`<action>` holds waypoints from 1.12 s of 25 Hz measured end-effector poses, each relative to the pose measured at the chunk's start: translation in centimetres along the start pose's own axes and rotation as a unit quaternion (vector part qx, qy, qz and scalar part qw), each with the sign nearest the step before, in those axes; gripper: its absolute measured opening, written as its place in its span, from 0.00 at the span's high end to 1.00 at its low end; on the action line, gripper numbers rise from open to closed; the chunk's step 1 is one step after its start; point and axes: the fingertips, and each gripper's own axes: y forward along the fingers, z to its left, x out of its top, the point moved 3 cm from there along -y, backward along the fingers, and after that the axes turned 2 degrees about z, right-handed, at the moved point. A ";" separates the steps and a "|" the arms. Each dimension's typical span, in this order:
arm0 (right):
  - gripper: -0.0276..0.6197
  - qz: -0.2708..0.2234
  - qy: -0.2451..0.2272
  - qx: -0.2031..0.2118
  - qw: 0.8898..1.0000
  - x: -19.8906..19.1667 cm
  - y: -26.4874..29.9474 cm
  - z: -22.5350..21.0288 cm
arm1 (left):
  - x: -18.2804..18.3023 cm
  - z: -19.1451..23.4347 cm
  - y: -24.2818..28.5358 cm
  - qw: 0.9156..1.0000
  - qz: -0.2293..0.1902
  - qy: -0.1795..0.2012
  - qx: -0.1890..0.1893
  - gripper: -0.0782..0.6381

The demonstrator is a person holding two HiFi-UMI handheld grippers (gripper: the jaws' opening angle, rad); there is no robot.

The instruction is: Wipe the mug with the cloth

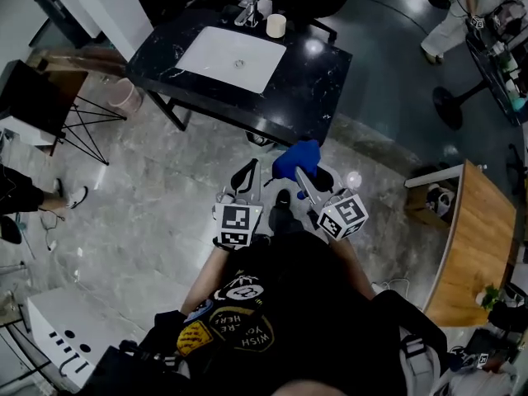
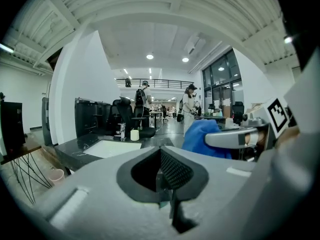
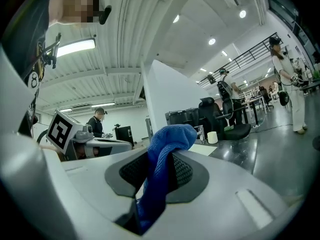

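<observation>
A cream mug [image 1: 275, 25] stands at the far edge of the black table [image 1: 318, 81], next to the faucet [image 1: 247, 8]. It shows small and distant in the left gripper view [image 2: 134, 135] and the right gripper view [image 3: 212, 137]. My right gripper [image 1: 300, 176] is shut on a blue cloth [image 1: 297, 158], which bunches up between the pads [image 3: 162, 154]. My left gripper [image 1: 245, 175] is shut with nothing in it [image 2: 161, 170]. Both are held close to my body, well short of the table. The cloth [image 2: 202, 135] also shows beside the left gripper.
A white sink basin [image 1: 233, 57] is set into the table. A pink bin [image 1: 125, 96] stands on the floor at the table's left, and a wooden desk [image 1: 478, 238] is at the right. People stand in the background, one at the far right [image 1: 462, 15].
</observation>
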 end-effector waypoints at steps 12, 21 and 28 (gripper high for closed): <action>0.82 0.023 0.020 0.005 1.000 2.5 8.5 -15.2 | 0.3 3.3 19.9 0.991 0.092 -0.077 -0.060 0.88; 0.82 0.074 0.020 -0.014 0.997 1.5 19.4 -23.5 | 0.4 13.1 33.0 0.984 0.135 -0.099 -0.065 0.88; 0.82 0.094 0.040 -0.072 0.992 1.4 33.4 -33.9 | 2.7 25.1 49.9 0.982 0.173 -0.033 -0.066 0.88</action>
